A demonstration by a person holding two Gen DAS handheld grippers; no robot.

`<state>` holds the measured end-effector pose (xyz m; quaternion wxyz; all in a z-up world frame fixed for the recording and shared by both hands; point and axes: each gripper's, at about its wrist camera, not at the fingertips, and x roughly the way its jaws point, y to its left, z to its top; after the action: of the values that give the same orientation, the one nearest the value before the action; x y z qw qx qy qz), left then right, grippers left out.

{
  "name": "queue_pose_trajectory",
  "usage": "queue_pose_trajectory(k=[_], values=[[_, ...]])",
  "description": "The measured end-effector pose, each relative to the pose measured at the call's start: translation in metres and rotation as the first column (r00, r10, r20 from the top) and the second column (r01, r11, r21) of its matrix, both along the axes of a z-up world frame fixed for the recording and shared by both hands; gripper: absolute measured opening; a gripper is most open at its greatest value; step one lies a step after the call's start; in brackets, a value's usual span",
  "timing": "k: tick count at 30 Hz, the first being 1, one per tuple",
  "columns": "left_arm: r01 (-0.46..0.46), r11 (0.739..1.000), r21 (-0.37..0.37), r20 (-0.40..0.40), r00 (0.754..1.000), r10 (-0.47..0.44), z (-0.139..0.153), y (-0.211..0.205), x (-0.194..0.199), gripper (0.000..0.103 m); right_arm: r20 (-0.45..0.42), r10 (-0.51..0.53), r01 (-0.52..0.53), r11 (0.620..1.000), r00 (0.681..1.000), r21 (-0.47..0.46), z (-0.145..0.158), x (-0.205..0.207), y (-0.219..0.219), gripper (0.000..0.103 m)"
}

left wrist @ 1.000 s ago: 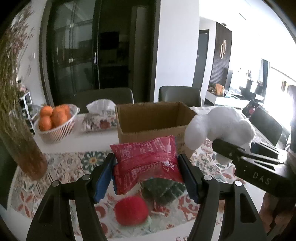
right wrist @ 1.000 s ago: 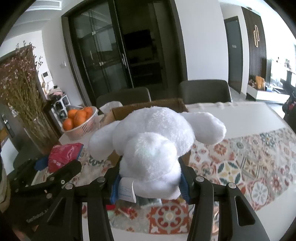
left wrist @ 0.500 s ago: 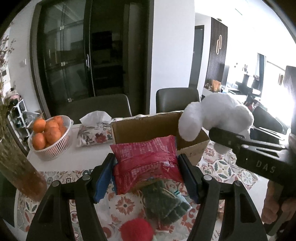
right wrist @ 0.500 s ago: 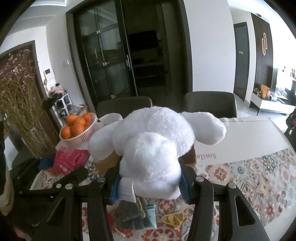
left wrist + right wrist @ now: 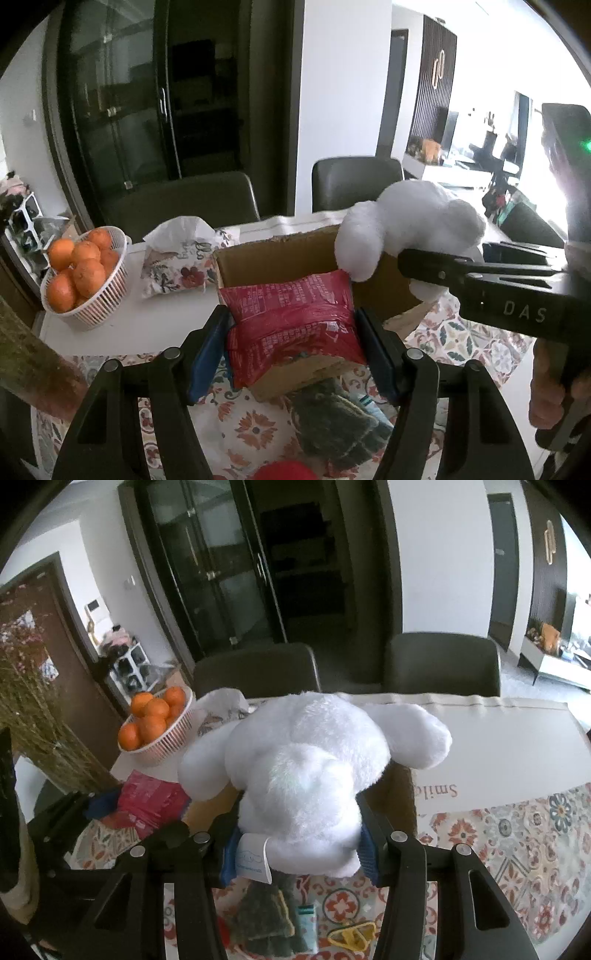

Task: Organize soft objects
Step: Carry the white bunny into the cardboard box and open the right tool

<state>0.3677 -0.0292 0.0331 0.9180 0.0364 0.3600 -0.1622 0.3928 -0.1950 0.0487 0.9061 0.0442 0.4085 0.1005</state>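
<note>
Cardboard box (image 5: 284, 258) now sits closer and lower in both views. Left gripper (image 5: 291, 347) clamps the red packet (image 5: 291, 321) at its near edge; right gripper (image 5: 299, 843) clasps the white plush (image 5: 314, 764) above it. Orange basket (image 5: 83, 273) stands mid-left.

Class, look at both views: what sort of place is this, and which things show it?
Probably a home dining room: a table with a patterned cloth, dining chairs behind it, and a basket of oranges.

White plush toy (image 5: 306, 771) and red crinkled packet (image 5: 291, 325), both aloft above open cardboard box (image 5: 280, 258).
</note>
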Motion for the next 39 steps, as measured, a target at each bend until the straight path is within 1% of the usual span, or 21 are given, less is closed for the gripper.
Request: queue_pose_trajectory(k=[5, 9, 12, 16, 20, 23, 26, 28, 33, 36, 39], values=[[0.016, 0.999, 0.038, -0.052, 0.999, -0.014, -0.011, -0.006, 0.020, 0.068, -0.061, 0.005, -0.005, 1.000, 0.998, -0.003, -0.014, 0.024, -0.001, 0.052], [0.017, 0.999, 0.046, -0.080, 0.997, -0.013, -0.017, -0.008, 0.035, 0.068, -0.116, -0.005, 0.007, 1.000, 0.993, 0.019, -0.027, 0.042, -0.005, 0.052], [0.021, 0.998, 0.057, -0.100, 0.995, -0.015, -0.022, -0.012, 0.047, 0.069, -0.152, -0.013, 0.019, 0.999, 0.988, 0.043, -0.036, 0.050, -0.007, 0.052], [0.024, 0.997, 0.073, -0.136, 0.991, -0.014, -0.030, -0.017, 0.060, 0.070, -0.190, -0.016, 0.027, 0.998, 0.982, 0.053, -0.048, 0.059, -0.011, 0.052], [0.034, 0.997, 0.067, -0.185, 0.982, -0.021, -0.039, -0.020, 0.071, 0.075, -0.223, -0.016, 0.034, 0.997, 0.975, 0.075, -0.055, 0.065, -0.014, 0.055], [0.045, 0.997, 0.070, -0.200, 0.979, -0.030, -0.042, -0.025, 0.073, 0.078, -0.248, 0.008, 0.021, 0.993, 0.969, 0.116, -0.061, 0.068, -0.014, 0.062], [0.054, 0.995, 0.080, -0.191, 0.981, -0.038, -0.040, -0.029, 0.071, 0.082, -0.228, 0.019, 0.011, 0.992, 0.973, 0.127, -0.058, 0.065, -0.012, 0.064], [0.050, 0.995, 0.084, -0.185, 0.982, -0.034, -0.038, -0.029, 0.069, 0.083, -0.219, 0.008, 0.019, 0.992, 0.976, 0.125, -0.055, 0.063, -0.013, 0.065], [0.027, 0.994, 0.102, -0.171, 0.985, -0.010, -0.031, -0.025, 0.060, 0.083, -0.159, -0.030, 0.039, 0.998, 0.987, 0.053, -0.039, 0.046, -0.010, 0.065], [0.015, 0.994, 0.111, -0.163, 0.987, 0.004, -0.026, -0.022, 0.052, 0.084, -0.136, -0.036, 0.040, 0.999, 0.990, 0.025, -0.031, 0.036, -0.009, 0.065], [0.004, 0.993, 0.114, -0.172, 0.985, 0.016, -0.024, -0.019, 0.042, 0.084, -0.118, -0.045, 0.045, 0.999, 0.992, 0.002, -0.024, 0.025, -0.006, 0.065]])
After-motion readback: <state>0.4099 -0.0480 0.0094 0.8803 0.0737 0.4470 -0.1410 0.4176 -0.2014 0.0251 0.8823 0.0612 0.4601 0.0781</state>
